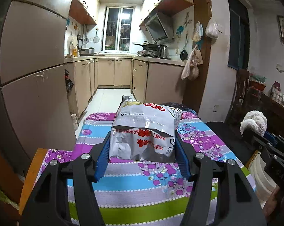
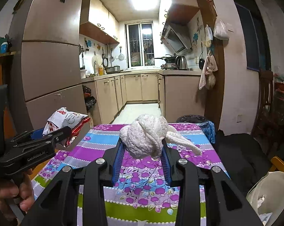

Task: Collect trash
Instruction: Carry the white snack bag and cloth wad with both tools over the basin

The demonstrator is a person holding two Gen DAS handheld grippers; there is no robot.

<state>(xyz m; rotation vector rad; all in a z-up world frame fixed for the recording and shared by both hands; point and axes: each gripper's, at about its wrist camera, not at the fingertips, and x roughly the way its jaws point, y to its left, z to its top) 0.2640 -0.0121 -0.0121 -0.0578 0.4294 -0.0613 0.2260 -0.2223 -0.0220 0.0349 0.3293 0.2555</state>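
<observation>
**Both hands carry trash above the tabletop**

The left gripper (image 1: 143, 146) clamps a crumpled snack bag (image 1: 144, 130) between its fingers. The right gripper (image 2: 143, 149) grips a wadded white towel (image 2: 147, 137). Both point slightly downward over the flowered tabletop (image 2: 142, 184).

Home kitchen, domestic flat. Evidence: beige cabinets (image 1: 106, 71), stove with pan (image 1: 149, 47), kettle (image 1: 163, 51), range hood (image 1: 159, 28), fridge (image 1: 33, 56). Floral cloth covers bench (image 1: 138, 186).

A crumpled white snack bag (image 1: 144, 131) with red print sat mid-frame, held aloft; a balled white tissue wad (image 2: 147, 137) hung mid-frame, likewise raised.
</observation>
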